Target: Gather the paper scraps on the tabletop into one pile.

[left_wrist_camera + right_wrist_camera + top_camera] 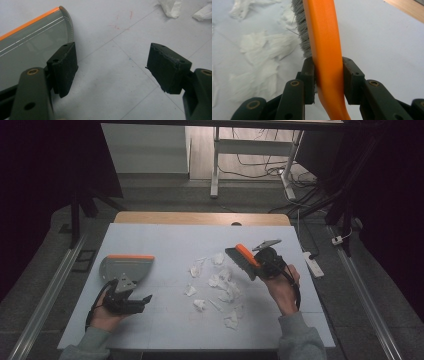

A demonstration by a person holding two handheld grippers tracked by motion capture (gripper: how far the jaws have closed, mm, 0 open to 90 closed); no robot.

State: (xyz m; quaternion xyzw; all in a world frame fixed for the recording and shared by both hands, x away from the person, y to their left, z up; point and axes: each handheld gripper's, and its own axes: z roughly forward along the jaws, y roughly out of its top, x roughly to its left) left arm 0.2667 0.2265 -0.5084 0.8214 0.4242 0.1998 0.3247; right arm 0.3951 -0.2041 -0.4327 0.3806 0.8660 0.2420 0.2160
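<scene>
Right gripper (248,261) over littered white table (165,240)

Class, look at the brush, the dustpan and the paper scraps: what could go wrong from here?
1. The right gripper clamps only the brush handle; it might twist during a sweep.
2. The dustpan lies unheld, beside the open left gripper; scraps pushed at it could shove it away.
3. The scraps lie widely scattered, so a stroke may flick light ones off the table.
</scene>
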